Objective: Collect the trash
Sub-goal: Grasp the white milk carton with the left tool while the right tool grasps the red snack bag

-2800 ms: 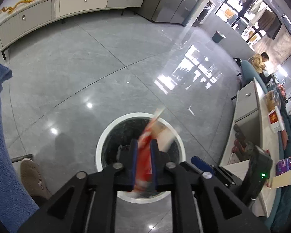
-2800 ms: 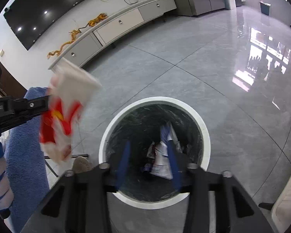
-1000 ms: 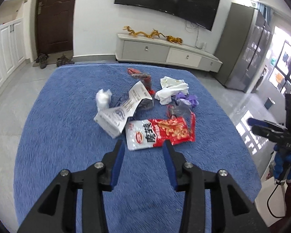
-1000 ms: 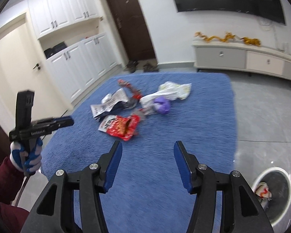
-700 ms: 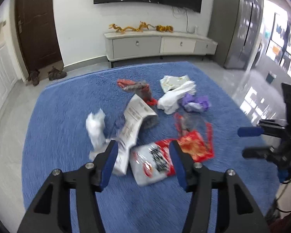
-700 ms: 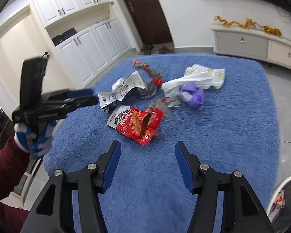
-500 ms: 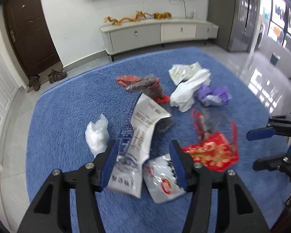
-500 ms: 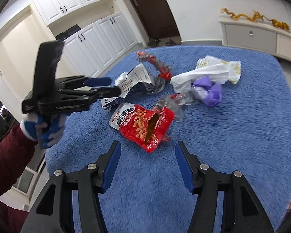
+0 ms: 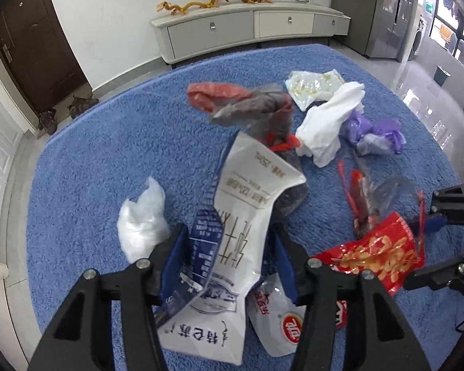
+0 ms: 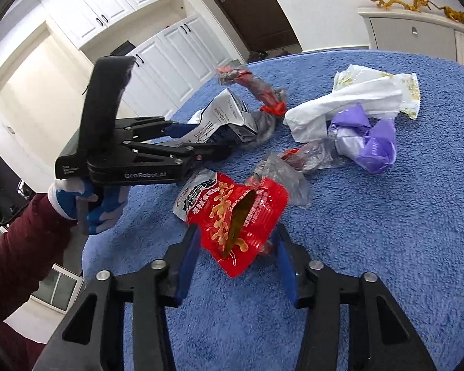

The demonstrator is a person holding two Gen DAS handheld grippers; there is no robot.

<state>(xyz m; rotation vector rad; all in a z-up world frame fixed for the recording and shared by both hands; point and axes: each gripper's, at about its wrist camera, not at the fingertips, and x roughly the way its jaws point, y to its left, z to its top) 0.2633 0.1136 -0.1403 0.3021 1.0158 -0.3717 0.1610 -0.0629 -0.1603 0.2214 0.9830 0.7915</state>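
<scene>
Across the left wrist view spreads a shaggy blue rug (image 9: pixel 102 160) littered with wrappers. The left gripper (image 9: pixel 229 262) is spread wide, its blue-padded fingers (image 9: pixel 178 256) straddling a crinkled white-and-navy printed pouch (image 9: pixel 232 247) without pinching it. Beside it sit a wadded clear plastic bag (image 9: pixel 142 219), a glossy red snack bag (image 9: pixel 377 253) with a white end, a grey-and-red twisted film wrapper (image 9: pixel 247 105), a soft white tissue (image 9: pixel 328 126) and a crumpled purple wrapper (image 9: pixel 374 133). A pale, curved cabinet (image 9: pixel 250 27) stands beyond the rug, carrying golden dragon figurines (image 9: pixel 213 1).

From the right wrist view, the right gripper (image 10: pixel 236 262) is likewise wide open, holding nothing, with the shiny red snack bag (image 10: pixel 238 216) lying torn-mouthed between its blue pads (image 10: pixel 188 259) on the rug (image 10: pixel 371 247). To the left, the left gripper (image 10: pixel 201 142) reaches in around the white pouch (image 10: pixel 222 117), held by a blue-gloved hand (image 10: pixel 89 198). Purple wrapper (image 10: pixel 368 139), white tissue (image 10: pixel 349 102) and a yellow-printed clear packet (image 10: pixel 408 89) lie further right, touching.
</scene>
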